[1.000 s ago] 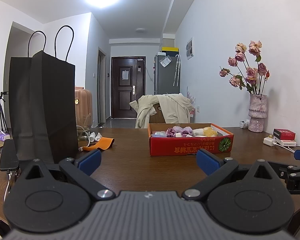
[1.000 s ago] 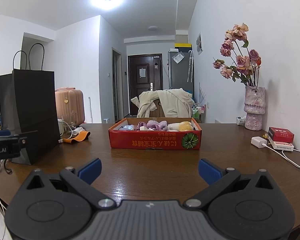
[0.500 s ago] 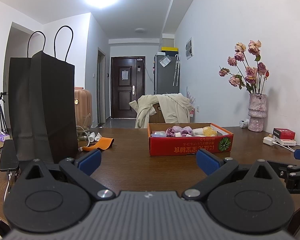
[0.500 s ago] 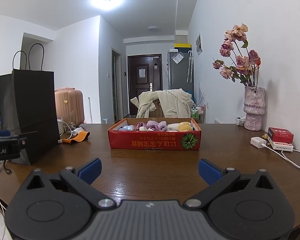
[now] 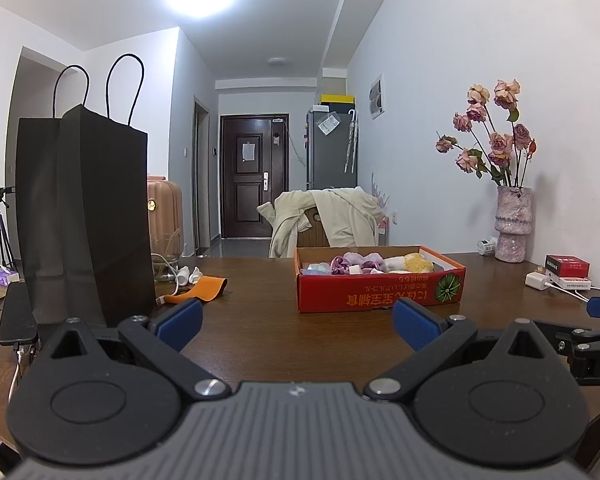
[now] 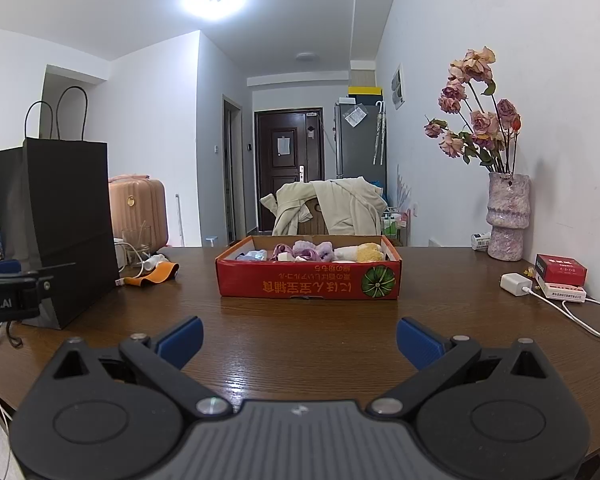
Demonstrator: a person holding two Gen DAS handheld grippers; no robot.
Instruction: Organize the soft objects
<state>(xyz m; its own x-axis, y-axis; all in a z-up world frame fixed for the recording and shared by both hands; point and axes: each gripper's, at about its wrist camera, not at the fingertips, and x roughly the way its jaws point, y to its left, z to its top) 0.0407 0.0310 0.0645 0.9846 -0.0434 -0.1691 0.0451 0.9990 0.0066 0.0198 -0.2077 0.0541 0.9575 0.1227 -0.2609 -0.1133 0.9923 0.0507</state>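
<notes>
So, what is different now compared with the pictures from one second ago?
Nothing visibly changed. The left gripper and the right gripper stay open and empty above the table, and the soft objects still lie in the red box beside the black paper bag.

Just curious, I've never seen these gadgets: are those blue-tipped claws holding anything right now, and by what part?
Nothing is held. The left gripper and right gripper are both open above the table.

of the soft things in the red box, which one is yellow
The fluffy yellow one at the right end of the red box, beside a white piece; the others are purple or pale blue.
</notes>
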